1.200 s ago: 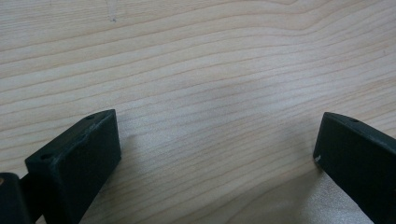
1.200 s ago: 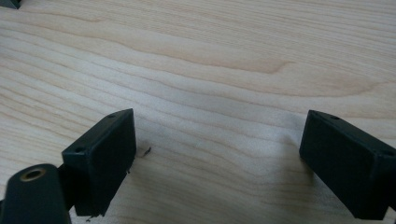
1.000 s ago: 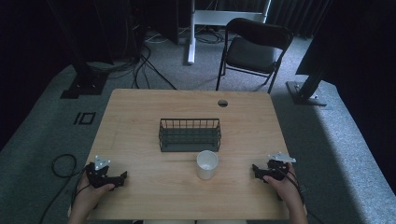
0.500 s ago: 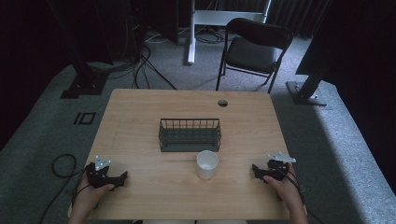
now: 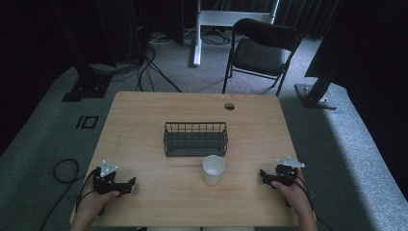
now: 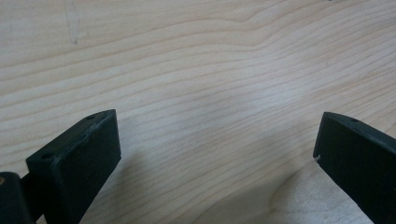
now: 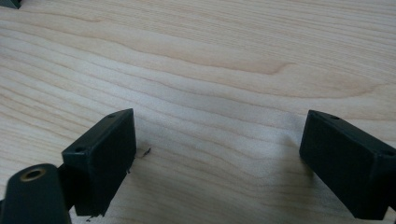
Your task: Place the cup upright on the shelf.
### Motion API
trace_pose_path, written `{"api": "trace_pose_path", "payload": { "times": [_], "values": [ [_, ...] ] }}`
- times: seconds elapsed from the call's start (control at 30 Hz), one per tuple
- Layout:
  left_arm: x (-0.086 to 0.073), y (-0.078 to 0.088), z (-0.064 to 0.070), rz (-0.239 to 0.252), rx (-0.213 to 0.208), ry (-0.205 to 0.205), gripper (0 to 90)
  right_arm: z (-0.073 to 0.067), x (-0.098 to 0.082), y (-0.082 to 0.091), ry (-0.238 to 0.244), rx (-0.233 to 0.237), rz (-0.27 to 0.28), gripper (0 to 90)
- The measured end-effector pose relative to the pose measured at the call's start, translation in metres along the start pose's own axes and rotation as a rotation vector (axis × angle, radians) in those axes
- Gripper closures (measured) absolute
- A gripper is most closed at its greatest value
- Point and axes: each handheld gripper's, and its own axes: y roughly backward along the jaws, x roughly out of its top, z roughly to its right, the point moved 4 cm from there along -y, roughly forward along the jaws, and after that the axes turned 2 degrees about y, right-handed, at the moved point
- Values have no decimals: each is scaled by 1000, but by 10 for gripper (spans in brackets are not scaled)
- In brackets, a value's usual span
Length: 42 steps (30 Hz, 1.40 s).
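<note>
The cup point(image 5: 213, 169) stands upright on the table point(image 5: 144, 125), ahead and to the left of my right gripper point(image 5: 267, 176), closer to it than to my left gripper point(image 5: 126, 185), which has the cup off to its right. Just beyond the cup, apart from it, sits the wire basket point(image 5: 195, 138), nothing in it that I can see.

Both grippers rest low at the near edge, one at each corner, jaws spread wide. My left gripper view and my right gripper view each show bare wood between the jaws, nothing pinched.

I judge this the start: neither tool has reached for anything yet. The likely job is cup into basket. My right gripper is nearer, so I'd swing it left and forward, straddle the cup's wall with jaws open, then close gently so it doesn't tip.
</note>
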Motion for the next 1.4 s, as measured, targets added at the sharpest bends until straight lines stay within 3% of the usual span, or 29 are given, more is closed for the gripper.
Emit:
{"api": "trace_pose_path", "payload": {
  "times": [0.27, 0.77, 0.97, 1.2, 1.4],
  "values": [
    [8, 0, 13, 19, -38, -45, 12, 0, 0, 0, 0, 0, 0, 105],
    [20, -7, 38, 18, -56, -157, 22, 0, 0, 0, 0, 0, 0, 105],
    [26, -10, 57, 19, -102, -210, 22, 0, 0, 0, 0, 0, 0, 105],
    [38, -7, 78, 65, -158, -273, 22, 0, 0, 0, 0, 0, 0, 104],
    [47, -4, 90, 90, -199, -292, 22, 0, 0, 0, 0, 0, 0, 105]
  ]
}}
